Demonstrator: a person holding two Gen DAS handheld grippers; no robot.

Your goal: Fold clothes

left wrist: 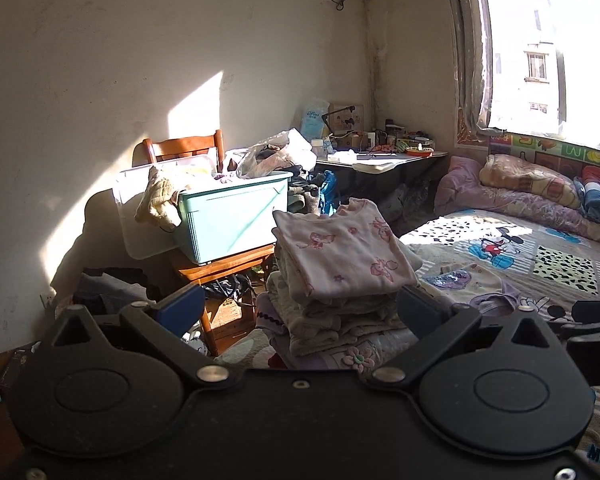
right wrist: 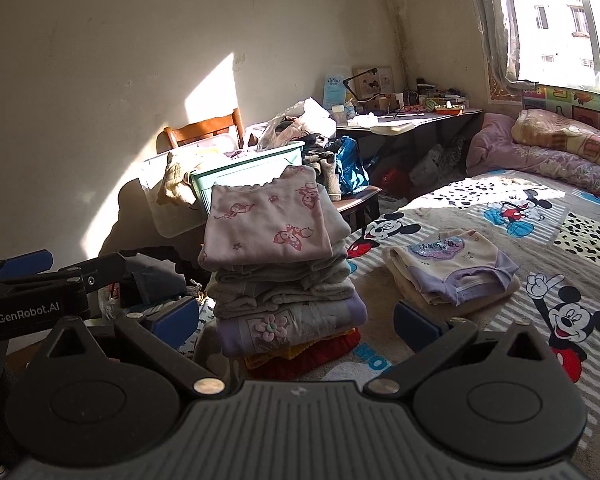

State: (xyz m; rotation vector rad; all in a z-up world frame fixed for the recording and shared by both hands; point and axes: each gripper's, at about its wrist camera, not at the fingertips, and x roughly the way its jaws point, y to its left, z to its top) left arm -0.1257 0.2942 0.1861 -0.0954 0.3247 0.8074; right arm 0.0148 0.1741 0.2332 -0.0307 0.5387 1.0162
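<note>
**Colours and patterns in the room**

The top garment of the stack (right wrist: pixel 266 224) is pale pink with darker pink cartoon prints. Lower in the stack, a lilac piece (right wrist: pixel 292 328) carries a pink flower, and under it lie yellow and red layers. The folded top (right wrist: pixel 452 270) beside is cream and lilac with a shiny sequin patch. The bed cover (right wrist: pixel 540 220) shows Mickey Mouse figures, grey stripes and black-spotted squares. The storage box (left wrist: pixel 232 220) is teal. The gripper fingertips (right wrist: pixel 176 318) are blue on black bodies.
</note>
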